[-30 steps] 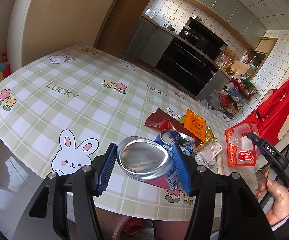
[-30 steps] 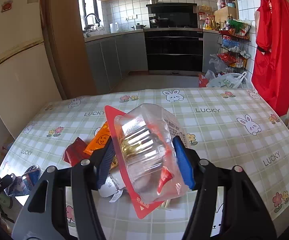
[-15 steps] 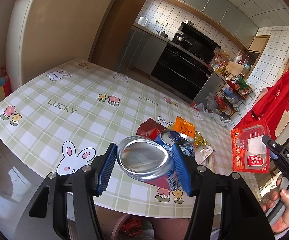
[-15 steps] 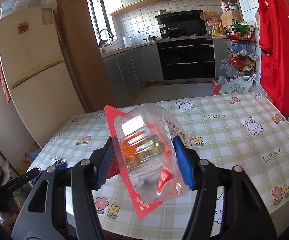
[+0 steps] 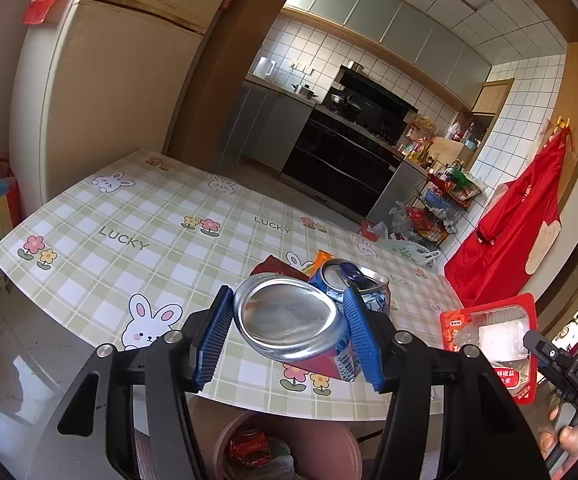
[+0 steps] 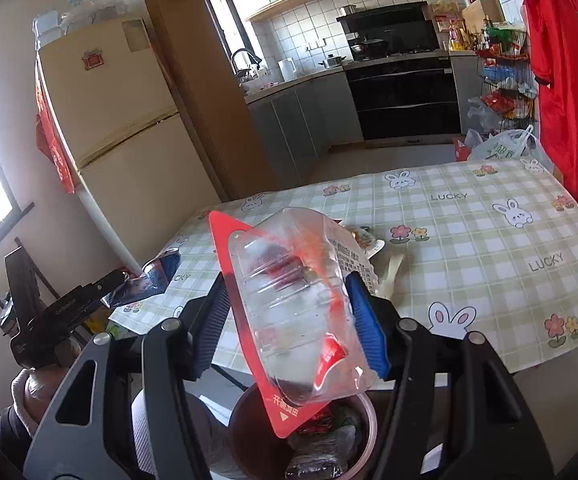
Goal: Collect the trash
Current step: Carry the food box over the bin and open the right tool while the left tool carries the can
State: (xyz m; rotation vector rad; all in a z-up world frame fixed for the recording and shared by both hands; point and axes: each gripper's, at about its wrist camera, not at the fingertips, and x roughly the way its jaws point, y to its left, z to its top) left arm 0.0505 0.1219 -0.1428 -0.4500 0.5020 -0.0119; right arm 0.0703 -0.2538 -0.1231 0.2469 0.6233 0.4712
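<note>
My left gripper (image 5: 289, 330) is shut on a crushed blue and red drink can (image 5: 293, 322), held above the table's near edge. My right gripper (image 6: 287, 320) is shut on a clear plastic tray with a red label (image 6: 293, 304), held over a brown trash bin (image 6: 249, 432). The bin also shows in the left wrist view (image 5: 225, 444), below the table edge, with wrappers inside. The tray (image 5: 497, 336) and the right gripper (image 5: 561, 364) appear at the right of the left wrist view. The can (image 6: 161, 276) and the left gripper (image 6: 69, 308) appear at the left of the right wrist view.
The table (image 5: 137, 232) has a green check cloth with rabbits. Red and orange wrappers (image 5: 273, 266) lie behind the can. More wrappers and a white scrap (image 6: 389, 268) lie on the table (image 6: 489, 240). A fridge (image 6: 121, 132) and kitchen units stand beyond.
Both grippers have pulled back from the table with their loads. The trash bin has come into view below them, and the tray now hangs over it.
</note>
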